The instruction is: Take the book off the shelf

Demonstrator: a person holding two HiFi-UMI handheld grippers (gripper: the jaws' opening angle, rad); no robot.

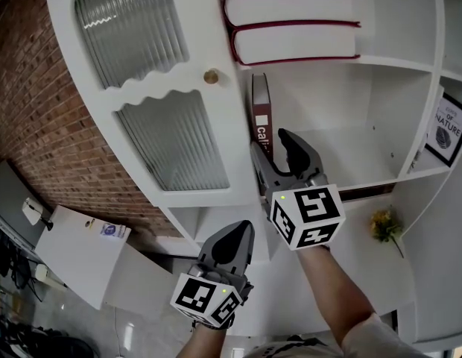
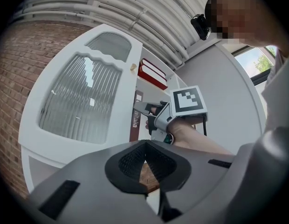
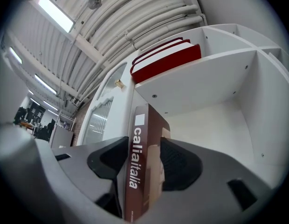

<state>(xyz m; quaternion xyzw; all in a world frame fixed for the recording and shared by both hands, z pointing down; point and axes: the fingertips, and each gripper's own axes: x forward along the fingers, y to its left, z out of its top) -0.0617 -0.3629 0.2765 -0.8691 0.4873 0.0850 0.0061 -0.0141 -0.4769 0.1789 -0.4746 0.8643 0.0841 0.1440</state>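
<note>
A brown book [image 1: 261,121] with white lettering on its spine stands upright at the left end of a white shelf compartment [image 1: 350,155]. My right gripper [image 1: 274,151] reaches up to it, one jaw on each side of the spine. In the right gripper view the book [image 3: 135,162] fills the gap of that gripper [image 3: 143,153]; the jaws stand wide and I see no firm press on the covers. My left gripper [image 1: 235,237] hangs lower, below the shelf, jaws together and empty. The left gripper view shows its tips [image 2: 145,146] meeting, with the book [image 2: 135,122] beyond.
Two red-covered books [image 1: 290,21] lie flat on the shelf above. Left of the book is a cabinet door with ribbed glass [image 1: 141,73] and a brass knob [image 1: 211,76]. A framed print [image 1: 447,129] and yellow flowers [image 1: 384,226] are at the right; a brick wall [image 1: 37,110] at the left.
</note>
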